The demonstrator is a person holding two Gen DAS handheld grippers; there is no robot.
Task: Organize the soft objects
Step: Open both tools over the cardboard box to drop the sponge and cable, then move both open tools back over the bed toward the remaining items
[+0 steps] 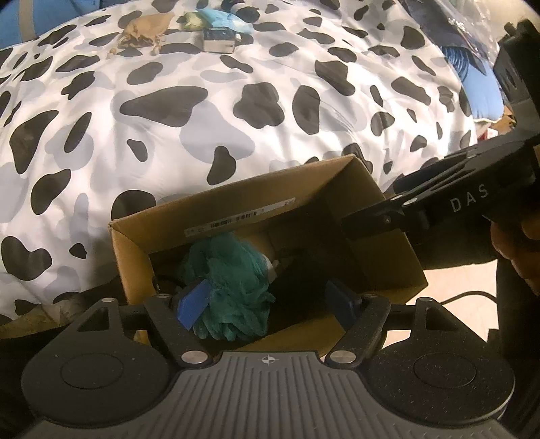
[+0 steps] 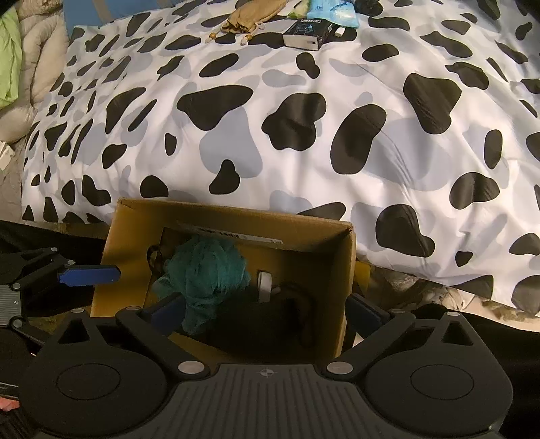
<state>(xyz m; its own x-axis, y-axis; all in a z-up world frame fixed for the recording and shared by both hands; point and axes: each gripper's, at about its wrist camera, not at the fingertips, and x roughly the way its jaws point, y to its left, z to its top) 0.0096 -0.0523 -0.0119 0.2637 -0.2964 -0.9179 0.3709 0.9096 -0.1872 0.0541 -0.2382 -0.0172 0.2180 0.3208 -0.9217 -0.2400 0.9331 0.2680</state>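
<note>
Teal mesh puff (image 2: 202,273); brown box (image 2: 233,216); black-spotted white duvet (image 2: 303,84); possibly tan pouch (image 2: 249,17).

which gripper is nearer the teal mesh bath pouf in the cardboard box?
Left gripper: pad beside the teal mesh bath pouf. Right gripper straddles the cardboard box, pouf toward its left finger.

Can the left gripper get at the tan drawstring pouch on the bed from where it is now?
Probably not without moving. The left gripper hangs open over the cardboard box, above the teal mesh pouf, while the tan drawstring pouch lies across the cow-print duvet. Nothing blocks the way there.
</note>
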